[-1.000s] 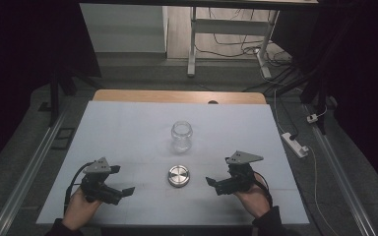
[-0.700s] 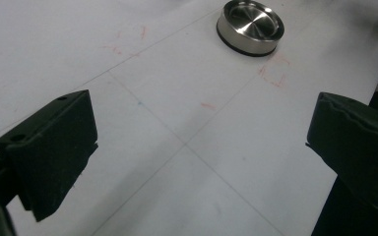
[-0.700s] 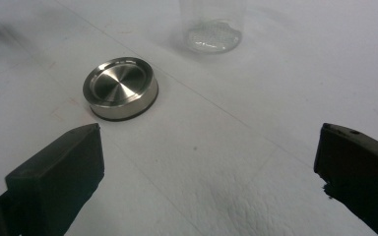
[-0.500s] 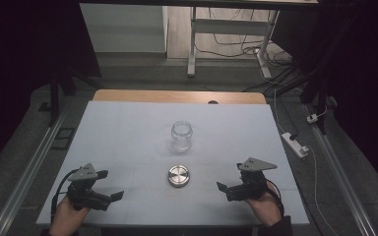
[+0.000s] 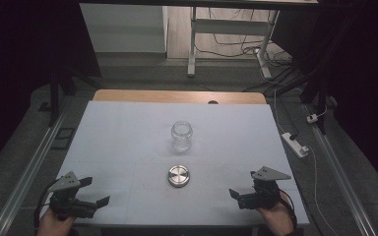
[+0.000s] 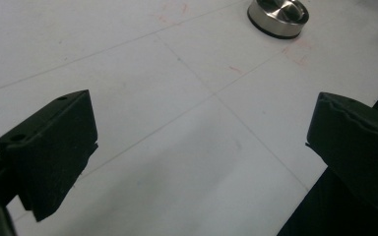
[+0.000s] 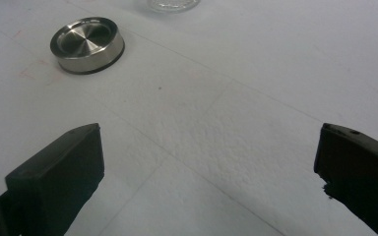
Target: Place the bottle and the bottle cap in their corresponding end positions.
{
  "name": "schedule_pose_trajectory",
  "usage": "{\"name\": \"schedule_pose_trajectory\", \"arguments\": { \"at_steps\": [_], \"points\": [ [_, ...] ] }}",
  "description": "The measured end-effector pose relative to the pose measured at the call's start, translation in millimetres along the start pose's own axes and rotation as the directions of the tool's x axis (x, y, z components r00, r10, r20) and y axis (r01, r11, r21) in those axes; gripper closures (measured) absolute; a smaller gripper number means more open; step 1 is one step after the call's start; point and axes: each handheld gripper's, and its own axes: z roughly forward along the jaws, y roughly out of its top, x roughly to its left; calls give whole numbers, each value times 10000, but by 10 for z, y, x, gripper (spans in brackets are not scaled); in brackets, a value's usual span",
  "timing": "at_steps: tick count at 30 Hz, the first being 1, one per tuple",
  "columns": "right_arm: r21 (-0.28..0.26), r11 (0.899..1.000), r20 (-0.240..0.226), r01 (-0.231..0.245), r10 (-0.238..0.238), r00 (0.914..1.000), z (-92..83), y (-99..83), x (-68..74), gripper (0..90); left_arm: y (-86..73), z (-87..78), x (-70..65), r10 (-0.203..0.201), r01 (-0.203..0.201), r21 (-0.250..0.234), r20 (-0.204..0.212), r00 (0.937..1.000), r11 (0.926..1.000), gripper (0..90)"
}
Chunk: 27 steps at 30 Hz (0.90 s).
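Note:
A clear glass jar (image 5: 181, 136) stands upright without a lid at the middle of the white table (image 5: 128, 128). Its round steel lid (image 5: 178, 176) lies flat just in front of it. My left gripper (image 5: 95, 191) sits at the near left corner, open and holding nothing. Over at the near right, my right gripper (image 5: 242, 184) is open and holding nothing too. In the left gripper view, the left gripper (image 6: 202, 137) has wide-apart jaws, with the lid (image 6: 278, 17) far ahead. The right gripper (image 7: 209, 167) points toward the lid (image 7: 87, 44) and the jar base (image 7: 172, 5).
A wooden strip (image 5: 177, 96) edges the table's far side. A white power strip (image 5: 295, 144) with a cable lies on the floor to the right. A metal rail (image 5: 24, 177) runs along the left side.
Both hands have drawn back toward the near edge and outward, away from the lid. Both grippers remain open. Jar and lid have not moved.

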Motion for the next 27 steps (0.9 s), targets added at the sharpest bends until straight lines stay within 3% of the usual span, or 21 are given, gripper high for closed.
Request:
{"name": "schedule_pose_trajectory", "arguments": {
  "at_steps": [19,27],
  "points": [
    [644,9959,446,-630,602,9972,-175,-273,-91,0,-218,-112,77,-543,562,199,-867,9948,9982,0],
    [859,9935,543,-751,706,9960,-217,-318,-90,0,-230,-111,54,-457,524,516,-1242,9912,9973,0]
  ]
}}
